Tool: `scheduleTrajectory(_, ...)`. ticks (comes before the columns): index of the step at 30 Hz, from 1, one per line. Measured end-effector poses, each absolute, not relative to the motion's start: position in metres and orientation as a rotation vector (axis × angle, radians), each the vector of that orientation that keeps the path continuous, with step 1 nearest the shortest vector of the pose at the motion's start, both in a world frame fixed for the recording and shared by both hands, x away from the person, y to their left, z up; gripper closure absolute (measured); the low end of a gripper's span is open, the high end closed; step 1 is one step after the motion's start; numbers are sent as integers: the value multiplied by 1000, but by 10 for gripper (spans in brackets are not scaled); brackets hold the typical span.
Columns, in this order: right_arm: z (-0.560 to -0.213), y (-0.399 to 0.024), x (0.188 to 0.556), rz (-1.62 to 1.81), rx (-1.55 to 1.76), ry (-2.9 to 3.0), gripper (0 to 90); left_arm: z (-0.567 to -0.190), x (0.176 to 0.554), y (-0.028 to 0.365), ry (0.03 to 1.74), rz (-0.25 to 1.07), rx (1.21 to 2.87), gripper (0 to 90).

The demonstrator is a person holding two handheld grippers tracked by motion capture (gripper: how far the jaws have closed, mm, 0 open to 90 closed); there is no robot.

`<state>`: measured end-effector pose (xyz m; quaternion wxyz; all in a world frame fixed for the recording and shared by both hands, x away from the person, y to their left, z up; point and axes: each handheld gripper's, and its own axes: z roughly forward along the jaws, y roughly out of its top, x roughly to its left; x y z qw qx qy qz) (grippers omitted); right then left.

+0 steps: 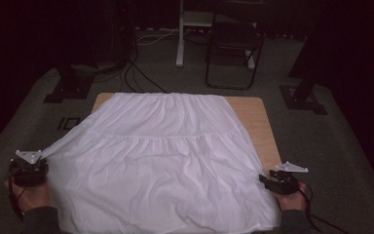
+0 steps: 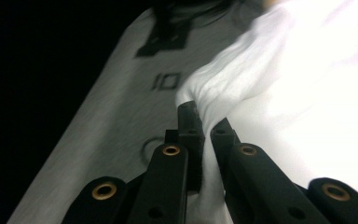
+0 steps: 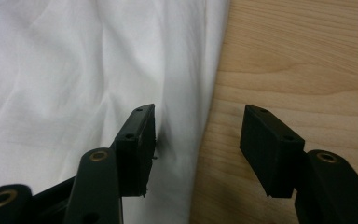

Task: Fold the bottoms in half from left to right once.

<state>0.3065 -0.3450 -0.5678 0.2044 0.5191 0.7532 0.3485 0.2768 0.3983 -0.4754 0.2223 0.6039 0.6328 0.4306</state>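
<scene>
We see a white gathered cotton skirt [image 1: 165,161] spread flat over a light wooden rectangular table [image 1: 258,122], covering most of its top and overhanging the left and near edges. Our left gripper [image 1: 29,168], held off the table's left side, has its jaws closed on a bunched fold of the skirt's left hem [image 2: 205,93], drawn out over the grey carpeted floor [image 2: 121,107]. Our right gripper [image 3: 196,140] sits at the skirt's right edge with jaws spread wide, one over cloth, one over bare wood.

Wooden table [image 1: 259,122] with a cloth
A white cloth [image 1: 165,161] is lying spread over most of it, hanging past the left edge.
</scene>
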Motion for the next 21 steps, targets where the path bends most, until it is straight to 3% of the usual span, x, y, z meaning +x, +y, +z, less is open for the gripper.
scheduleTrajectory(6, -568, -346, 306, 979, 1444, 2103, 437, -438, 264, 347, 1455, 1035, 1703, 880)
scheduleTrajectory(12, -568, -345, 305, 981, 1440, 2100, 434, -407, 270, 271, 1153, 865, 1800, 880)
scheduleTrajectory(14, -567, -345, 305, 987, 1441, 2090, 437, -402, 277, 239, 1062, 814, 1835, 880)
scheduleTrajectory(15, -567, -346, 305, 988, 1442, 2087, 439, -399, 284, 205, 978, 756, 1862, 880)
scheduleTrajectory(16, -567, -346, 305, 988, 1442, 2087, 439, -399, 284, 205, 978, 756, 1862, 880)
scheduleTrajectory(17, -569, -346, 305, 983, 1448, 2092, 439, -398, 291, 169, 892, 687, 1886, 880)
scheduleTrajectory(18, -569, -346, 305, 983, 1448, 2092, 439, -398, 291, 169, 892, 687, 1886, 880)
scheduleTrajectory(20, -570, -345, 306, 983, 1444, 2095, 439, -398, 297, 129, 806, 611, 1903, 881)
scheduleTrajectory(21, -570, -344, 306, 979, 1442, 2098, 439, -401, 297, 87, 702, 526, 1909, 881)
